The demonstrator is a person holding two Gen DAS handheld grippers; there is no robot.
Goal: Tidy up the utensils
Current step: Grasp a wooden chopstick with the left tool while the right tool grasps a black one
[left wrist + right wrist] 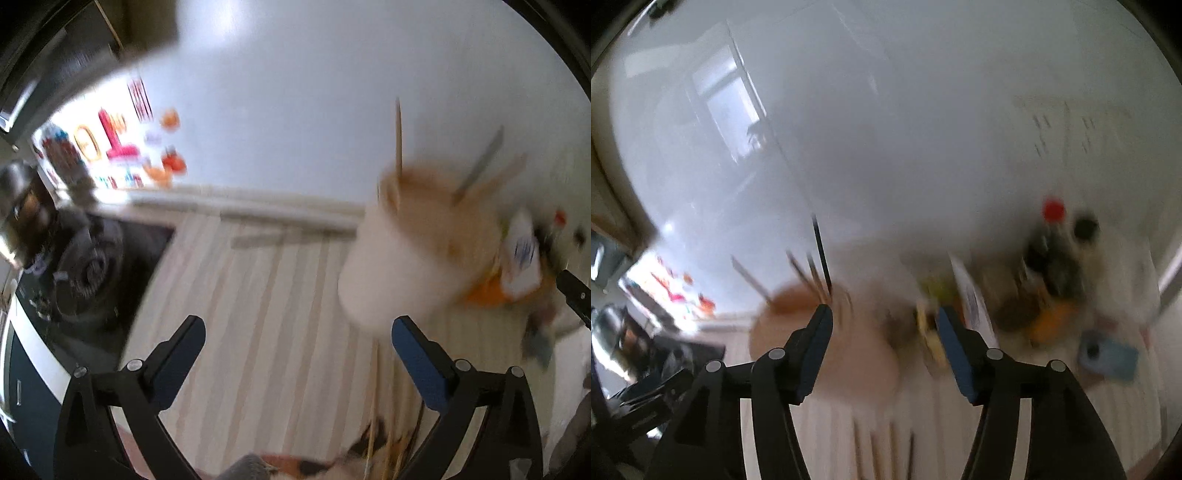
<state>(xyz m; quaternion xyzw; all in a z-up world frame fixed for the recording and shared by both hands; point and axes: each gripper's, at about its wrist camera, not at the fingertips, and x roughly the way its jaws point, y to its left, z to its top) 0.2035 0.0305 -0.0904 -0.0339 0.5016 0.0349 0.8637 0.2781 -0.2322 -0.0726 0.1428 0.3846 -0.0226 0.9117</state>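
Note:
Both views are motion-blurred. A pale utensil holder [413,254] stands on the striped counter with several sticks and a grey utensil [480,166] poking out. My left gripper [297,328] is open and empty, the holder just beyond its right finger. Thin sticks [384,428] lie on the counter near that finger. In the right wrist view the holder [827,332] sits behind the left finger of my right gripper [884,315], which is open and empty. More sticks [882,450] lie on the counter between its fingers.
A black stove burner [88,269] and a kettle [22,206] are at the left. Bottles with a red cap [1054,210], an orange object [1049,321] and a blue phone-like item [1108,354] crowd the right. A white wall is behind.

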